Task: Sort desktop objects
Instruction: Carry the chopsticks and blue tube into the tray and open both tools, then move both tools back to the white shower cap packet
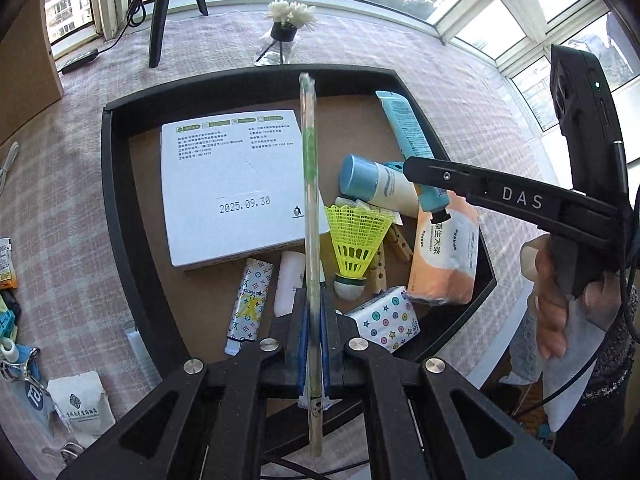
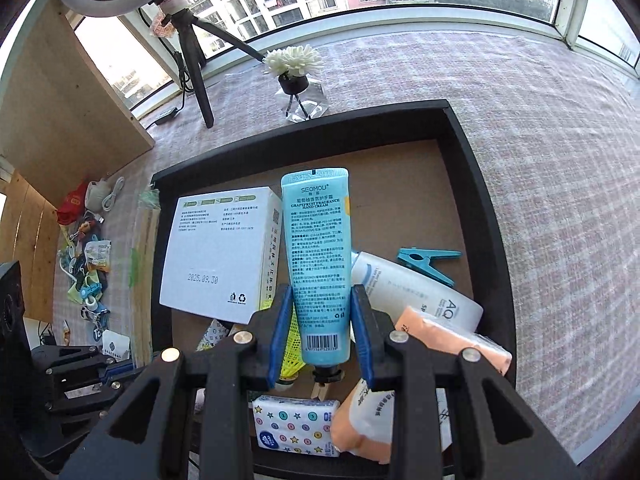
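Both looking steeply down from close above, along the gripper fingers, toward the sunlit windows (image 1: 500, 4). Left wrist view over the near edge of the black-rimmed, brown-floored tray (image 1: 114, 184); right wrist view beside it. Shared: tray (image 2: 486, 200), white date-stamped box (image 1: 232, 184) (image 2: 218, 252).

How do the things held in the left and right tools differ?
The left tool is shut on thin wrapped chopsticks; the right tool grips a wide blue hand cream tube. The chopsticks are pale and clear-wrapped; the tube is printed with text. Both are held over the black tray.
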Available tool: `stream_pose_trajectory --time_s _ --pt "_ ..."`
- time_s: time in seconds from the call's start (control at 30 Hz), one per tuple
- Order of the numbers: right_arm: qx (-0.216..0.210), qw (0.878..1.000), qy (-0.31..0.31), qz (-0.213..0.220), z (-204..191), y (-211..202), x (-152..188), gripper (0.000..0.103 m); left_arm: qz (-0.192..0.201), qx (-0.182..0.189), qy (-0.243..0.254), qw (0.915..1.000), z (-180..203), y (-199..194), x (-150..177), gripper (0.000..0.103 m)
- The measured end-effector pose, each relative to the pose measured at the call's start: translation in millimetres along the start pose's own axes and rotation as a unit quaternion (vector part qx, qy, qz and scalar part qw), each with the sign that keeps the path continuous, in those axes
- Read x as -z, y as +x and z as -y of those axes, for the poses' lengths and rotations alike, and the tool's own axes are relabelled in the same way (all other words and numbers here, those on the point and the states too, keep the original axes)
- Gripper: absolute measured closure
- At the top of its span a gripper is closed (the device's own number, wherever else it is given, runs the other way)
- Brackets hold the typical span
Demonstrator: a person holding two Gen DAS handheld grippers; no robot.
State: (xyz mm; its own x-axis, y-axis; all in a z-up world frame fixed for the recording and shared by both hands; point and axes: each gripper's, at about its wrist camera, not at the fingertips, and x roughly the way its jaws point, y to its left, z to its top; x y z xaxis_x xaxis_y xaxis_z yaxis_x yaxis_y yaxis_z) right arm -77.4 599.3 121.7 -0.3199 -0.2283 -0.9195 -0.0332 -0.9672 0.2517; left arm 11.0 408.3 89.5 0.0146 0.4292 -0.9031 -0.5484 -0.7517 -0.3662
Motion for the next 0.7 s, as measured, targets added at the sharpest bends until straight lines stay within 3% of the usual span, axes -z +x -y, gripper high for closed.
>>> stream_pose_trajectory --time_s 0.07,0.13,0.43,0.7 --pt "0.001 1.0 0.002 -0.001 1.1 -0.8 0.6 0.074 -0.004 -0.004 0.002 1.0 2.1 0.9 -0.2 0.088" --pt "-0.002 1.0 -0.001 -0.002 0.5 -0.5 0.4 0.073 -0.004 -0.001 0.001 1.0 4.0 0.6 0.7 0.063" --pt "-0.006 1.0 -0.014 0.0 -17.0 -9.6 1.9 0.066 0.023 -0.022 0.02 0.9993 -3.2 -24.4 15.6 0.063" --pt "-0.034 0.998 -0.05 0.003 -66.1 -23.3 22.6 0.061 0.032 -0.055 -0.017 0.9978 -65.5 -54.8 58.8 0.063"
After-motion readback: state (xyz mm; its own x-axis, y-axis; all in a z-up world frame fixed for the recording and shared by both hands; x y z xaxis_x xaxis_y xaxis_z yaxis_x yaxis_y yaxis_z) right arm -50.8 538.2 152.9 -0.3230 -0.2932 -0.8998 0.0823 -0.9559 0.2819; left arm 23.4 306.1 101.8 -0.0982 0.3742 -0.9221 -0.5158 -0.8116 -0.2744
